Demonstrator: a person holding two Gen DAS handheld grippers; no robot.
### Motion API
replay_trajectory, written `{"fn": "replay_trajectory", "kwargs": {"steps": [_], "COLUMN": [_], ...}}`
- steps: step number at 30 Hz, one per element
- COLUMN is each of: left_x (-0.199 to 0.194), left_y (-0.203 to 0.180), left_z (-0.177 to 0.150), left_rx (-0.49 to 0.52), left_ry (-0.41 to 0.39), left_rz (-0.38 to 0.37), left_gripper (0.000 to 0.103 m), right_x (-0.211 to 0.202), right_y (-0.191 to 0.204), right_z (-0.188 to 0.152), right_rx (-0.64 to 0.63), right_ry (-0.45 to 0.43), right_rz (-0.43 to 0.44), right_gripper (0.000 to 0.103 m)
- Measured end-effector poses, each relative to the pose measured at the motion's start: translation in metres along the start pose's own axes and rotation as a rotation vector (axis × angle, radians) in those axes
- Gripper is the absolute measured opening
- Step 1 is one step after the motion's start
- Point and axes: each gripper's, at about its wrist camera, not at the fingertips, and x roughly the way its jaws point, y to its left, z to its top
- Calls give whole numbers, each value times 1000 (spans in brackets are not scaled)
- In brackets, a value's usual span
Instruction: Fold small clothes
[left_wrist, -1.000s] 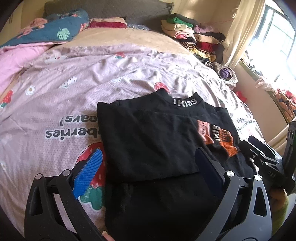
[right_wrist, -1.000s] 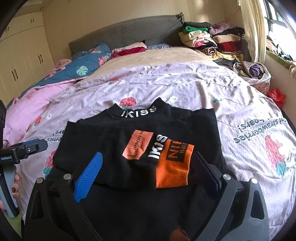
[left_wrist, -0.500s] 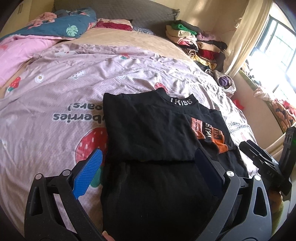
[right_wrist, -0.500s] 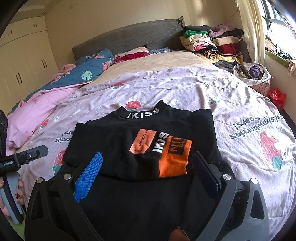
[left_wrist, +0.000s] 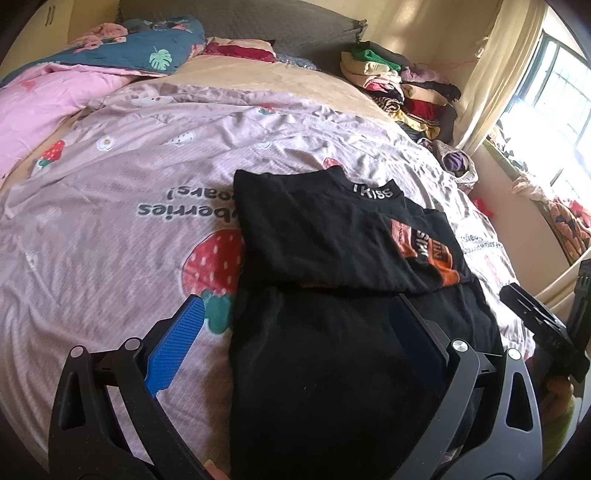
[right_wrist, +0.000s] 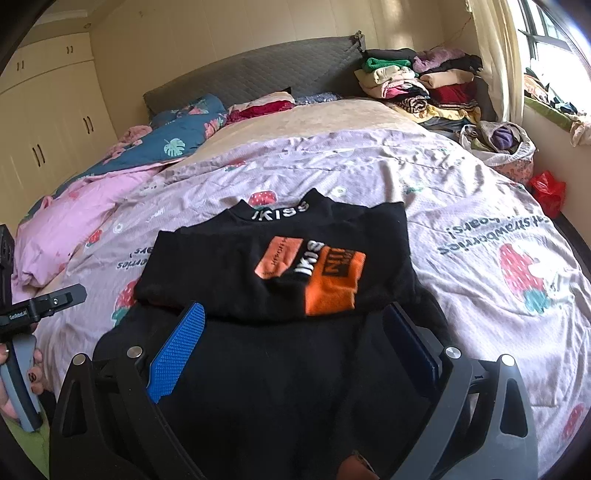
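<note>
At the left, the left gripper (left_wrist: 295, 325) is held low over the near hem of the black T-shirt (left_wrist: 332, 258), its fingers spread wide and gripping nothing, one blue pad (left_wrist: 177, 343) over the pink strawberry-print quilt (left_wrist: 110, 229) and the other over the black fabric. The shirt is laid flat in the middle of the bed, collar away, its sides folded inward so that the orange print (right_wrist: 325, 273) is turned up on top; this narrowing is judged to prepare a bottom-to-top fold. At the right, the right gripper (right_wrist: 295, 343) is likewise held spread and empty above the hem, apparently placed to take the opposite lower corner.
</note>
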Motion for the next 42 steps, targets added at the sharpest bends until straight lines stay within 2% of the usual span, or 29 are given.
{"fn": "replay_trajectory", "kwargs": {"steps": [12, 22, 24, 26, 27, 29, 31, 42], "left_x": [-16, -24, -24, -24, -24, -22, -20, -8], "left_y": [15, 26, 26, 26, 26, 26, 26, 27], "left_z": [-22, -47, -55, -61, -64, -70, -76, -110], "left_rx": [-1, 17, 26, 32, 34, 38, 38, 22], "left_ry": [19, 48, 63, 78, 86, 105, 126, 248], "left_rz": [40, 31, 21, 15, 13, 4, -5, -47], "left_gripper": [93, 93, 88, 75, 73, 60, 51, 48], "right_x": [-21, -30, -33, -35, -36, -37, -38, -48], "right_y": [-16, -30, -34, -37, -39, -42, -45, -61], "right_z": [-26, -60, -67, -75, -77, -83, -90, -115], "right_rx": [-12, -47, -48, -52, -53, -55, -57, -38], "right_ry": [39, 110, 122, 134, 138, 152, 173, 242], "right_rz": [-41, -87, -97, -109, -112, -116, -110, -95], "right_gripper": [96, 96, 96, 96, 96, 96, 96, 96]}}
